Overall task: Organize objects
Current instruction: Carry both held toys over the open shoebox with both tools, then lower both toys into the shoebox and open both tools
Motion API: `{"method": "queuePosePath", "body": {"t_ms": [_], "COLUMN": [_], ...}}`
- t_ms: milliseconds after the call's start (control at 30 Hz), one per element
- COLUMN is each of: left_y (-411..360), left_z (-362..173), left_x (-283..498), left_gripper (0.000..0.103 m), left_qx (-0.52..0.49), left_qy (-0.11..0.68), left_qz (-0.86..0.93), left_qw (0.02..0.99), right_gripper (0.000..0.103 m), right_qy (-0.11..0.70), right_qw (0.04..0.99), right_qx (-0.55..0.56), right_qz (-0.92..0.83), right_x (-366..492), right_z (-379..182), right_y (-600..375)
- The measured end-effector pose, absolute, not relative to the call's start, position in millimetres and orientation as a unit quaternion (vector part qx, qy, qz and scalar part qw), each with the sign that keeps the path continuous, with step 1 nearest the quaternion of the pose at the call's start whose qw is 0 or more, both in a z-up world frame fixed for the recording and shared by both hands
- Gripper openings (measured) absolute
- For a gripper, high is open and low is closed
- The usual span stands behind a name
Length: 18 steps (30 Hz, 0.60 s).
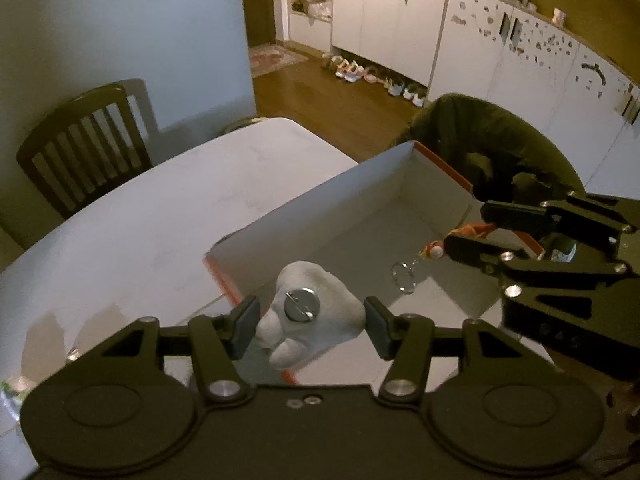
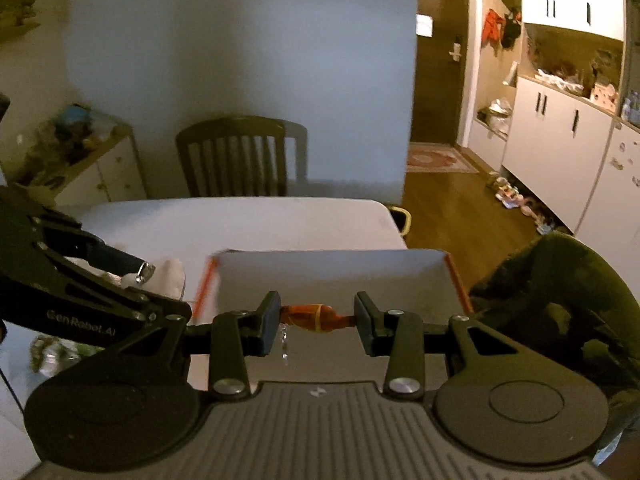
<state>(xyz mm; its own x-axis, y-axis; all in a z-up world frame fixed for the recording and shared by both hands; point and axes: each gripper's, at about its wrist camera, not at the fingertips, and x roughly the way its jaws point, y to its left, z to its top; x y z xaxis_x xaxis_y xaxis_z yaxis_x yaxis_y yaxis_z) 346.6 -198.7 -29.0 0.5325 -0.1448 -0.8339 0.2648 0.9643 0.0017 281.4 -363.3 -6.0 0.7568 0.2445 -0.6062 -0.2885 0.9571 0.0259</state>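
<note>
In the left wrist view, the left claw (image 1: pixel 312 322) was about half open and closed on a white plush (image 1: pixel 310 316) with a metal disc on it; both pads pressed its sides. The plush hung over the near corner of the box (image 1: pixel 280 220), which stood open on the counter (image 1: pixel 160 220). I think it was held there so it could be dropped inside. The right claw (image 1: pixel 464 236) came in over the right wall of the box, with an orange charm (image 1: pixel 472 232) and its ring (image 1: pixel 404 276) hanging above the box floor. The box looked empty inside. A chair (image 1: pixel 80 140) stood beyond the box, and a dark cloth (image 1: pixel 500 148) lay behind its far right corner.

In the right wrist view, the right claw (image 2: pixel 316 318) was narrowly open and gripped the charm (image 2: pixel 312 318) across its length, the ring (image 2: pixel 284 340) dangling below. It was above the near edge of the box (image 2: pixel 332 272), probably for the same reason. The left claw (image 2: pixel 132 272) with the plush (image 2: pixel 170 276) was just left of the box. The dark cloth (image 2: pixel 560 300) was right of the box, close to the claw, and could get in its way. Some blurred small things (image 2: pixel 52 352) lay left of the box.
</note>
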Motion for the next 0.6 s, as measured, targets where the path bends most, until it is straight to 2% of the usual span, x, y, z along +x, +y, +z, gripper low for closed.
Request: {"method": "queuePosePath", "body": {"t_ms": [600], "left_y": [-259.5], "left_z": [-117.8], "left_x": [441.2], "left_gripper": [0.056], "left_qx": [0.086], "left_qy": [0.550], "left_qz": [-0.117], "left_qw": [0.823], "right_gripper": [0.039], "right_qy": [0.389], "right_qw": [0.910], "right_qx": [-0.072], "right_qz": [0.126], "right_x": [353.3], "right_z": [-97.0], "right_y": [-400.9]}}
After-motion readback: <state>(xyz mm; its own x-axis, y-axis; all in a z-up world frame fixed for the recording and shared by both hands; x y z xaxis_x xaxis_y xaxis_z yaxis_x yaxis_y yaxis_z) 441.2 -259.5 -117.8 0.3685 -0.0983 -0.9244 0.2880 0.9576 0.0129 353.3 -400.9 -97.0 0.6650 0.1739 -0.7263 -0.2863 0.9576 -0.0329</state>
